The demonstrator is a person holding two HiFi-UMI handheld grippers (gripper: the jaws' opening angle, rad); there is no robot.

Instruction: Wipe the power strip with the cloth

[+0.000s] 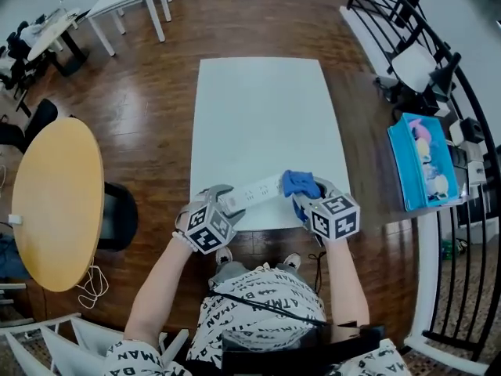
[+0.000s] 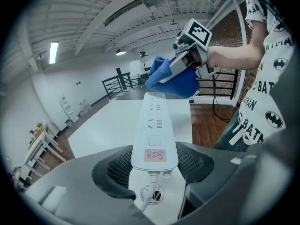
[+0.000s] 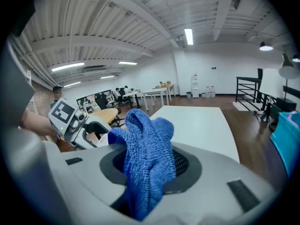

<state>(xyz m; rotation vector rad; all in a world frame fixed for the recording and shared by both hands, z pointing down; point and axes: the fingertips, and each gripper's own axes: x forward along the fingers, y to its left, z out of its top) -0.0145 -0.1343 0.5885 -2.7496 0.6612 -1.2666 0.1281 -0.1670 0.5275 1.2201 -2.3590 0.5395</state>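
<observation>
Above the white table point(image 1: 258, 108), at its 6 o'clock edge, the power strip point(image 1: 249, 193) is clamped by its cord end between the jaws of my left gripper point(image 1: 221, 204); that grip should be firm and level. The blue cloth point(image 1: 300, 182), pinched in my right gripper point(image 1: 311, 204), sits at the strip's 3 o'clock end; I judge the best stroke drags it flat along the socket face toward 9 o'clock, pressing lightly so the strip does not twist.

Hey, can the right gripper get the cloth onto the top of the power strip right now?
Probably yes. The left gripper holds the power strip by its cord end, socket face up and bare. The right gripper holds the blue cloth at its far end, nothing between.
</observation>
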